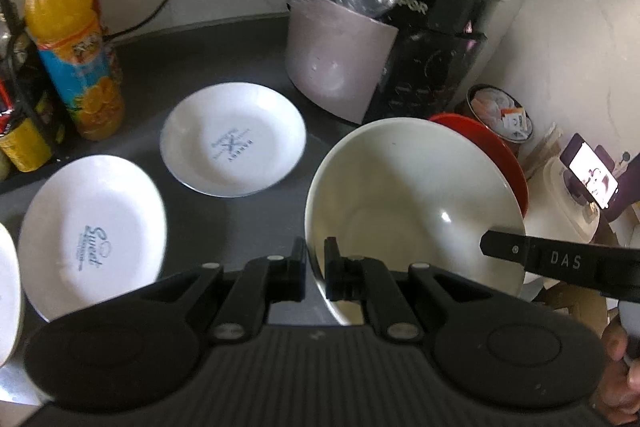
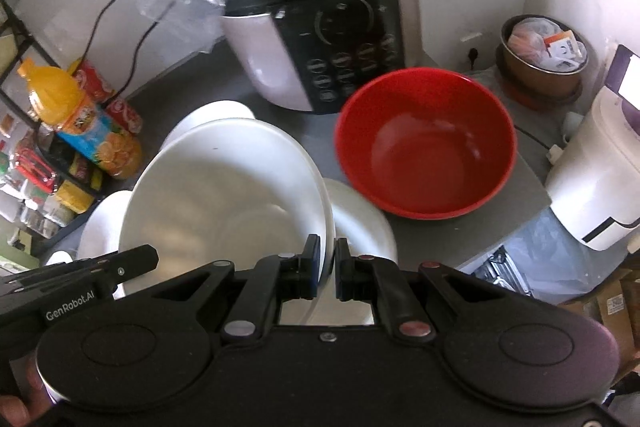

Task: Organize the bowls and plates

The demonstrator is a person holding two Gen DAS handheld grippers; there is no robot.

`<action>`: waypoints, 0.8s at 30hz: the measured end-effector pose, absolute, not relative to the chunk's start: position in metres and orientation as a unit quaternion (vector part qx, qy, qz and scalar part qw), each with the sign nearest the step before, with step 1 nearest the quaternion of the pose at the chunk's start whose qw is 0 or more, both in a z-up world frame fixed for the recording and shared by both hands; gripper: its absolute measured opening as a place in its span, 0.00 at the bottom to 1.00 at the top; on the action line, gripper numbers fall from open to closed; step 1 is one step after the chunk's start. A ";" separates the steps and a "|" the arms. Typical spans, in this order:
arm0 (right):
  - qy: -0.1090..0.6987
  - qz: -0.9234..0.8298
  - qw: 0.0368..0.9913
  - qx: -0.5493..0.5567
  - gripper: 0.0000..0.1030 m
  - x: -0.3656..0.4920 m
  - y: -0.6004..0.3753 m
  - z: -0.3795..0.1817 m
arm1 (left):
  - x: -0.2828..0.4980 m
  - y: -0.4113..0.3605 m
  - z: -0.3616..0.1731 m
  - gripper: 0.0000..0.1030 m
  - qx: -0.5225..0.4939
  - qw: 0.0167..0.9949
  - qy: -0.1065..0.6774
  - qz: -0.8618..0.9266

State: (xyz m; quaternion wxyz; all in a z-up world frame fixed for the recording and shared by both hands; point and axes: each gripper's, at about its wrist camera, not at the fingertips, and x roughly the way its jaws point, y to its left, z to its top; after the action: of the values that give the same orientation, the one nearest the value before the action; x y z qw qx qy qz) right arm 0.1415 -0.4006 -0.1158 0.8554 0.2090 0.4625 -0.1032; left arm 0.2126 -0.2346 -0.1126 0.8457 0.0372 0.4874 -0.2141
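Both grippers, left gripper (image 1: 315, 269) and right gripper (image 2: 327, 267), are pinching the big white bowl (image 1: 404, 195) by its rim; red bowl (image 2: 426, 143) and plates (image 1: 234, 139) are waiting, unstacked.

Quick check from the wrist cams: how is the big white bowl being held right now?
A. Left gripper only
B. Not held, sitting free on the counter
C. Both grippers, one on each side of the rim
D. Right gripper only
C. The left gripper is shut on the white bowl at its near-left rim, and the right gripper clamps the opposite rim.
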 end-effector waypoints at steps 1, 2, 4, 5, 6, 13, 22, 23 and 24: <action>0.464 -0.105 0.855 0.208 0.07 0.142 -0.404 -0.118 | 0.214 -0.237 -0.116 0.06 0.036 0.844 0.491 -0.213; 0.466 -0.106 0.854 0.207 0.07 0.143 -0.407 -0.120 | 0.215 -0.240 -0.119 0.06 0.032 0.842 0.496 -0.211; 0.470 -0.106 0.851 0.207 0.07 0.144 -0.413 -0.124 | 0.216 -0.244 -0.125 0.06 0.030 0.838 0.503 -0.208; 0.473 -0.104 0.850 0.206 0.07 0.146 -0.416 -0.127 | 0.216 -0.246 -0.128 0.06 0.030 0.837 0.506 -0.206; 0.476 -0.102 0.849 0.206 0.07 0.147 -0.418 -0.130 | 0.216 -0.248 -0.131 0.06 0.030 0.836 0.508 -0.204; 0.495 -0.090 0.844 0.185 0.08 0.154 -0.426 -0.146 | 0.222 -0.258 -0.147 0.06 0.033 0.824 0.531 -0.195; 0.521 -0.082 0.832 0.172 0.08 0.161 -0.429 -0.161 | 0.227 -0.260 -0.163 0.07 0.032 0.805 0.564 -0.182; 0.521 -0.081 0.833 0.169 0.08 0.160 -0.428 -0.162 | 0.227 -0.259 -0.164 0.07 0.029 0.805 0.564 -0.182; 0.520 -0.079 0.836 0.159 0.08 0.161 -0.426 -0.162 | 0.228 -0.259 -0.164 0.07 0.029 0.805 0.564 -0.182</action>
State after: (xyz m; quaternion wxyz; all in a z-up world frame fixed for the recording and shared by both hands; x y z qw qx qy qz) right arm 0.1608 -0.4261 -0.1618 0.8355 0.1594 0.5198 -0.0795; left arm 0.2277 -0.2592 -0.1637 0.8049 0.0294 0.5639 -0.1825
